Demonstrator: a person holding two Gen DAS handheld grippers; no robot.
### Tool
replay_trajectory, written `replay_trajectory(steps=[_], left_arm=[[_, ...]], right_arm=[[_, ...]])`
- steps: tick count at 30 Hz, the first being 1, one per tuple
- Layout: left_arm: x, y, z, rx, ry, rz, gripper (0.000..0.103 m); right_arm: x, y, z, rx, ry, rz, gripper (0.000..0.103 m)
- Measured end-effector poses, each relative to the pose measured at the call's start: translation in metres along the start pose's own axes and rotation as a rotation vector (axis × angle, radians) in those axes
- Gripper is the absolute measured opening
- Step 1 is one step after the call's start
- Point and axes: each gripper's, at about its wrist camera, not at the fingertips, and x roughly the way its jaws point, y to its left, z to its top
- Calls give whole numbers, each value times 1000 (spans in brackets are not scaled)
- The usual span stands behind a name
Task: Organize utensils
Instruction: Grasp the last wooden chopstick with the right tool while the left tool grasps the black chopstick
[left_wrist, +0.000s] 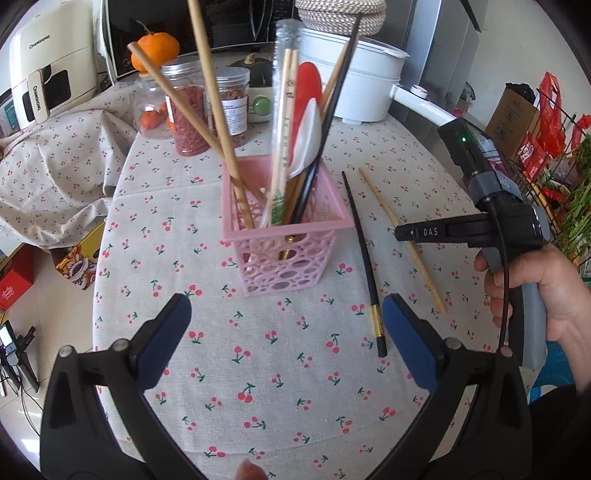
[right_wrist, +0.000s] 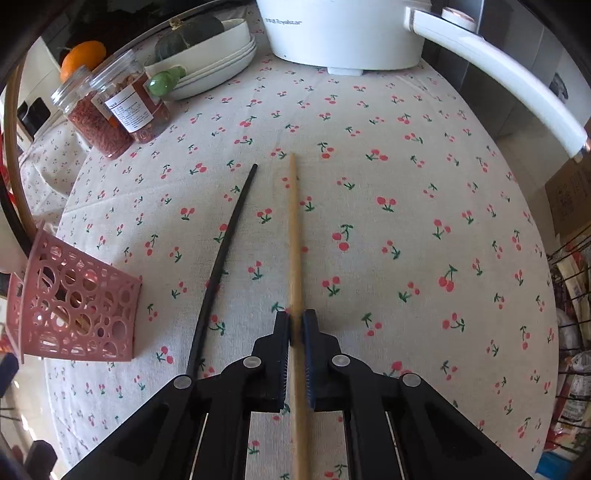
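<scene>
Basket (left_wrist: 288, 236) already holds most utensils; black chopstick (right_wrist: 221, 266) lies loose on tablecloth (right_wrist: 406, 221); right gripper (right_wrist: 296, 325) pinches wooden chopstick (right_wrist: 294, 229); left gripper (left_wrist: 286, 332) wide, empty.

Your surface (left_wrist: 258, 369) in its cherry-print cloth, pink basket (left_wrist: 284, 254) standing mid-way, black chopstick (left_wrist: 364, 266) and wooden chopstick (left_wrist: 402, 240) flat beside it, jars (left_wrist: 188, 110), plates (right_wrist: 218, 62) and white cooker (left_wrist: 354, 81) at the back

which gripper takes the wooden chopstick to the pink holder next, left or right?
Right. The right gripper is shut on the wooden chopstick. The left gripper hangs open and empty before the pink holder.
</scene>
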Motion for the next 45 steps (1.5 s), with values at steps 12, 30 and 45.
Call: replay_trajectory(steps=[12,30,45], left_arm=[[12,-111,0,249,25,-13,102],[149,-121,94,97,255,258,44],[167,-106,87,54,363,161,7]], right_arm=[[-57,-98,-32,134,-16,19,7],[-92,-135,-34,148,-92,132,8],[-39,-137,-48,140,168,129,10]])
